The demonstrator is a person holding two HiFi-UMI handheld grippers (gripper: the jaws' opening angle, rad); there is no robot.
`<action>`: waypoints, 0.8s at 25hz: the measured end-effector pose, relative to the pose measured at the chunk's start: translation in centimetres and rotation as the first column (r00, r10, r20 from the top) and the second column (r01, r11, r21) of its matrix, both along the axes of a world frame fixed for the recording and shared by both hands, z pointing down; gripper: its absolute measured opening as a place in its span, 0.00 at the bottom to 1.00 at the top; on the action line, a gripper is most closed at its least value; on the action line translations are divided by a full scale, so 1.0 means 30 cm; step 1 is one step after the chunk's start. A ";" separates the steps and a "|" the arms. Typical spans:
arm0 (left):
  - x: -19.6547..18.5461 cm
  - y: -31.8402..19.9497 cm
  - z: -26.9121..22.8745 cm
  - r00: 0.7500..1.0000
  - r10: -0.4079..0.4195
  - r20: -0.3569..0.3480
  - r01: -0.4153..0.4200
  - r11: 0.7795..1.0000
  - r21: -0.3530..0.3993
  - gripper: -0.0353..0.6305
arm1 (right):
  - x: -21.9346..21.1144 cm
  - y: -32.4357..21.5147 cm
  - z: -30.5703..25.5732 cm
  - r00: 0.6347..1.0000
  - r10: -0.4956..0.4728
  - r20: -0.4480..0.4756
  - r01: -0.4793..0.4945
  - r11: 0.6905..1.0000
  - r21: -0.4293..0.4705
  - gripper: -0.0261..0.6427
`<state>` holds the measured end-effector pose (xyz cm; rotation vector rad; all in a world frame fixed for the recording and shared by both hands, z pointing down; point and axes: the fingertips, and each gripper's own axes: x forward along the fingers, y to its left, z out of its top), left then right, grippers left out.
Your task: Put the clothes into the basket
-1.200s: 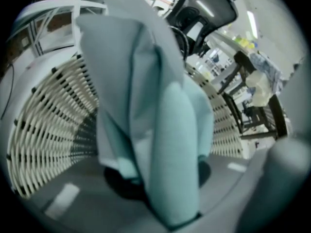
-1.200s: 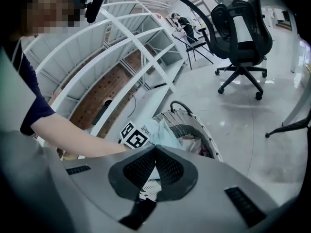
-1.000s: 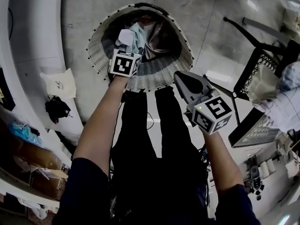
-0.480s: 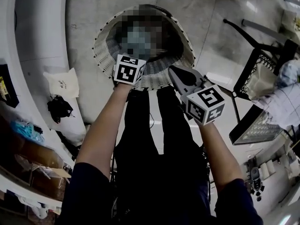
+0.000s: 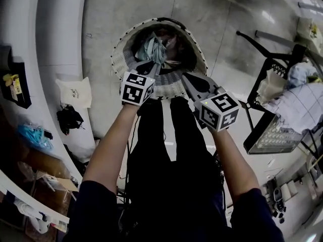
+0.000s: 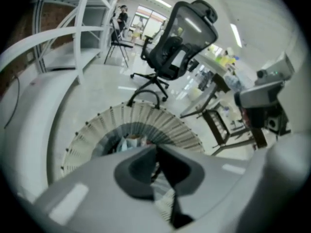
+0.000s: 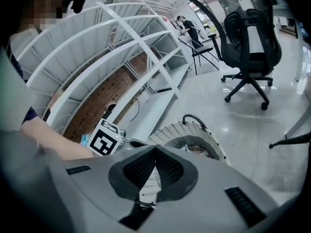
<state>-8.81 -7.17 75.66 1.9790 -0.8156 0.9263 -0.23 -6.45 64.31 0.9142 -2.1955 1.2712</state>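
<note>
Basket mostly screened by the jaws

In the blurred left gripper view, the left gripper [image 6: 156, 148], whose jaws have just been closing with nothing between them, hides the near rim of the basket [image 6: 146, 121]. Only a scrap of the clothes [image 6: 129, 142] shows beyond the tips. The right gripper [image 7: 155, 149] likewise covers the basket's near wall.

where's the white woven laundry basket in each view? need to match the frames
Head view: white woven laundry basket, top centre.
Left gripper view: basket, lower centre.
Right gripper view: basket, just below centre, on the floor.
Shared landmark: the black loop handle on its far rim.
</note>
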 end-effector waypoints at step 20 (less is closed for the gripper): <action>-0.009 0.111 -0.948 0.983 -0.029 -0.180 0.081 0.953 0.292 0.06 | -0.006 0.005 -0.625 0.996 -0.047 0.071 0.032 0.979 0.202 0.05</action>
